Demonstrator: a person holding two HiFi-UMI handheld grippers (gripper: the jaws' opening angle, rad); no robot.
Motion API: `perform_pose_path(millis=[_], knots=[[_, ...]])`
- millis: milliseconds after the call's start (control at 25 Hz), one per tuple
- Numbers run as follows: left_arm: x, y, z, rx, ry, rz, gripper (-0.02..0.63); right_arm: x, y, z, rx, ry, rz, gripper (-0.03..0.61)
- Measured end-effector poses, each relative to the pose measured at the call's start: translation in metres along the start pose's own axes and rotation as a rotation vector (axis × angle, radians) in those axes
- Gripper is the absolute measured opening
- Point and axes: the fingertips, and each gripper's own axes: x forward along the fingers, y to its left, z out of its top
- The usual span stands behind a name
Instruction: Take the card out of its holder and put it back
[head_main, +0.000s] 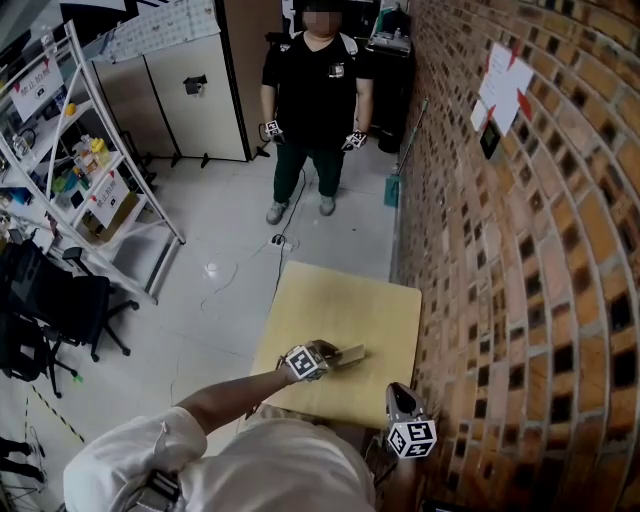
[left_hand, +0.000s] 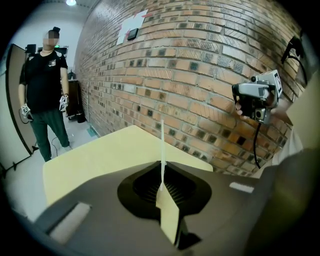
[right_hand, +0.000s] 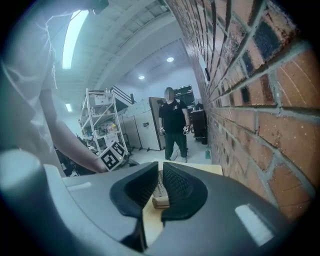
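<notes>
My left gripper (left_hand: 162, 192) is shut on a thin white card (left_hand: 162, 150), which I see edge-on as it stands up from between the pads. In the head view the left gripper (head_main: 335, 352) hangs over the yellow table (head_main: 380, 310), right beside the small wooden card holder (head_main: 352, 354). My right gripper (head_main: 398, 395) sits near the table's front right corner, close to the brick wall. Its jaws stand a narrow gap apart with nothing gripped. Through that gap the slotted wooden holder (right_hand: 160, 200) shows on the table ahead.
A brick wall (head_main: 530, 250) runs along the table's right side. A person in black (head_main: 317, 100) stands on the floor beyond the table's far end. Metal shelves (head_main: 80, 170) and an office chair (head_main: 60, 310) are at the left.
</notes>
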Motion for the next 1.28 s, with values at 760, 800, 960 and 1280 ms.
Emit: perform_pose_path(millis=[760,800,960,1280], knots=[[-0.036,0.002,0.019,-0.048,-0.098,0.031,0.034,0.002,0.004,-0.003,0.003,-0.005,0.0,0.02],[-0.038,0.001,0.021,-0.049,-0.105,0.03,0.034,0.002,0.004,-0.003,0.003,-0.006,0.0,0.02],[-0.04,0.001,0.021,-0.06,-0.108,0.027,0.034,0.002,0.004,-0.003,0.004,-0.004,-0.005,0.02],[-0.053,-0.004,0.037,-0.089,-0.155,0.005,0.034,0.003,0.005,-0.004,0.009,-0.003,-0.005,0.02]])
